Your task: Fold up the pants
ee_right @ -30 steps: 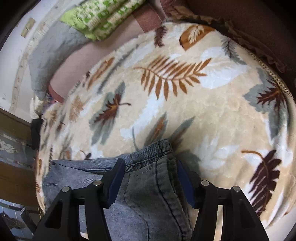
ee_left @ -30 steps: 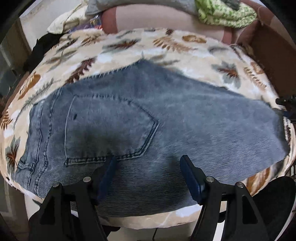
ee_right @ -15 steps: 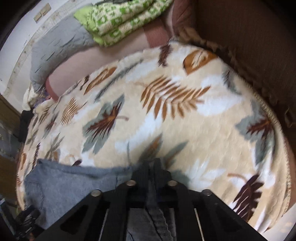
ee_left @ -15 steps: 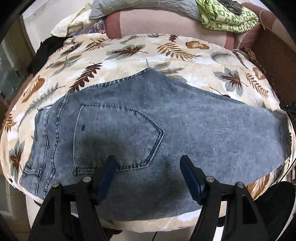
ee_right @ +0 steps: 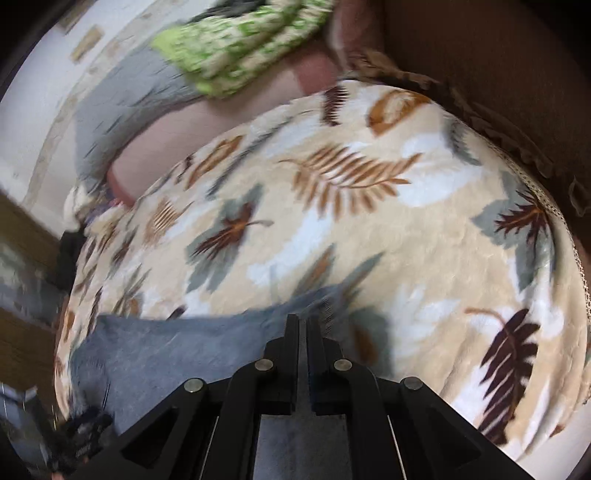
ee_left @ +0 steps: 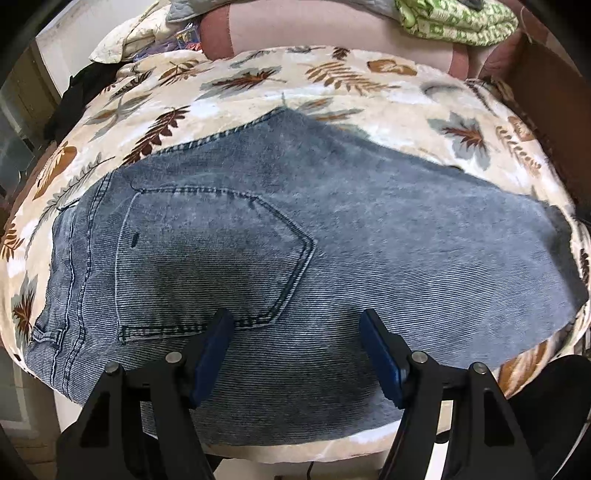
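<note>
Pants point(ee_left: 332, 236): washed blue denim with a fine diagonal rib, spread flat across the blanket; a five-sided back pocket point(ee_left: 207, 258) with double pale stitching faces up, the waistband with its belt loop lies at the left edge of the left wrist view, and the leg runs right to a raw-looking hem.
Blanket point(ee_left: 369, 85): plush cream fleece printed with brown ferns and grey-green leaves, covering a rounded cushioned surface.
Left gripper point(ee_left: 297, 354): black frame, blue pads, jaws standing well apart above the denim just below the pocket; nothing is between them.
Right gripper point(ee_right: 303, 325): black fingers pressed together on a thin edge of the pants point(ee_right: 207, 347) near the hem, where a stitched seam shows just beside the tips; the picture is blurred, so the exact fold pinched cannot be told.
Green cloth point(ee_left: 458, 18): a crumpled lime and cream patterned bundle on the pink upholstered back beyond the blanket.
Grey cloth point(ee_right: 122, 103): quilted fabric, lying beside the green bundle.
Brown side point(ee_right: 498, 74): dark ribbed upholstery with a frilled trim, bordering the blanket on the right.
</note>
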The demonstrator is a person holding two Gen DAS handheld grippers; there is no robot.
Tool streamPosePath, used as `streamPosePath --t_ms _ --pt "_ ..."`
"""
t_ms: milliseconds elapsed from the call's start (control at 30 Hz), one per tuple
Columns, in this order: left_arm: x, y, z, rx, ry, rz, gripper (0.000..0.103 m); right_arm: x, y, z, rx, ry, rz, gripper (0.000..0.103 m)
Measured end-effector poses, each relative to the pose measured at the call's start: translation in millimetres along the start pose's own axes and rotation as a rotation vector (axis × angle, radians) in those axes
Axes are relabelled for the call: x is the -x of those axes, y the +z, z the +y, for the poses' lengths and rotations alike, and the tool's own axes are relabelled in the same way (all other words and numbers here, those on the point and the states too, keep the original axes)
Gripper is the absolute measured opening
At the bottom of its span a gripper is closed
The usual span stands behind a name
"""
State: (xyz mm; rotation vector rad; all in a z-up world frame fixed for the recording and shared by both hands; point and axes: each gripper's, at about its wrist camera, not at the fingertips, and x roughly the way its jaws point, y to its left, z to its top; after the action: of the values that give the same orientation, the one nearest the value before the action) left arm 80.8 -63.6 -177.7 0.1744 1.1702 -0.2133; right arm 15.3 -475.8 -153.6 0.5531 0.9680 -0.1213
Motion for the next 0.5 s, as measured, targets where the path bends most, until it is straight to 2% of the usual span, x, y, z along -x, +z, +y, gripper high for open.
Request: streamPosePath --t_ms 67,233,333,500 --pt "-3.5 1.5 0.5 0.003 0.009 0.001 0.072 -3.8 -20.9 26.9 0.068 0.029 0.045 0.005" --pt "-6.8 5.2 3.1 0.006 0.020 -0.001 0.072 -24.0 -72.9 79.7 0.210 0.032 0.119 0.005" --pt "-1.0 3.2 6.4 0.014 0.016 -0.016 0.072 -34.0 -97.8 93.6 0.228 0.011 0.114 0.005" --pt "21.2 -7.6 25.7 0.049 0.074 -0.087 0.072 -51.6 -119.8 108.2 0.252 -0.024 0.094 0.005"
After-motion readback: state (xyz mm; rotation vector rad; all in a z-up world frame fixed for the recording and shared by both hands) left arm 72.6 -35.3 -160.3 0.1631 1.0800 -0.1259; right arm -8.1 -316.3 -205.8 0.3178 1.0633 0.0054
